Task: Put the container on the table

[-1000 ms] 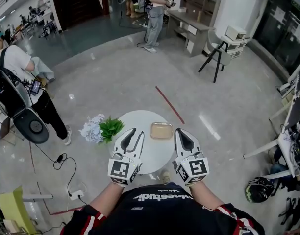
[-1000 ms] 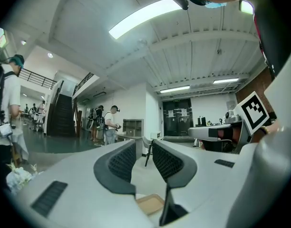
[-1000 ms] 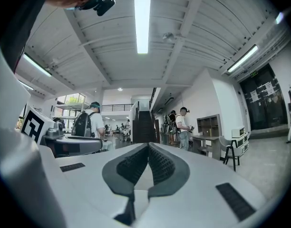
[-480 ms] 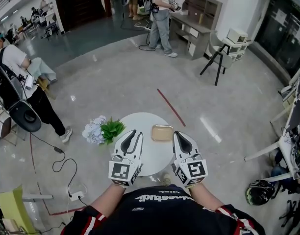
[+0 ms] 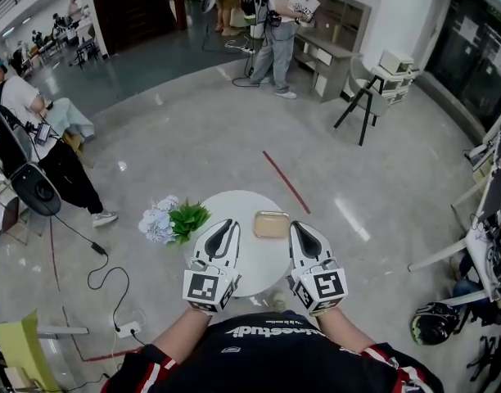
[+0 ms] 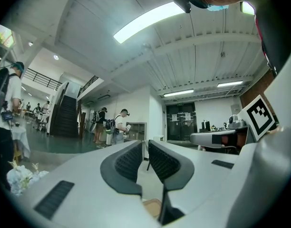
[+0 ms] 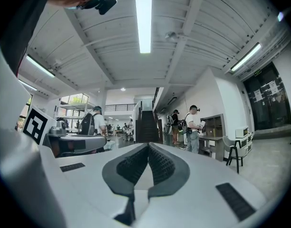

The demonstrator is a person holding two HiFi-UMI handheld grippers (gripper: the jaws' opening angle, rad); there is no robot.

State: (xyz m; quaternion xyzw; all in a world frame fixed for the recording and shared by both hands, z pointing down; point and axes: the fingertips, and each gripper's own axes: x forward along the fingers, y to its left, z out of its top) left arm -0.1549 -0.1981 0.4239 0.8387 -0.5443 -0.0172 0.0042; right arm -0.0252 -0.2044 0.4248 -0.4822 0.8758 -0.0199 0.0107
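Observation:
The container [image 5: 271, 223] is a shallow tan tray that rests on the round white table [image 5: 249, 262], toward its far right part. My left gripper [image 5: 223, 228] hovers over the table just left of the tray, shut and empty. My right gripper [image 5: 300, 232] hangs just right of the tray, also shut with nothing in it. Neither gripper touches the tray. In the left gripper view a tan corner of the container [image 6: 152, 207] shows low between the jaws. The right gripper view looks out across the hall with its jaw tips together.
A bunch of pale flowers with green leaves [image 5: 170, 218] lies at the table's left edge. A red tape line [image 5: 285, 180] marks the floor beyond. A person [image 5: 38, 150] stands at the left, others at the back by a shelf [image 5: 336, 23]. Cables [image 5: 103, 264] trail on the floor.
The left gripper's jaws, apart a second ago, have come together. Both grippers stay beside the tray. The person at the left has shifted further left.

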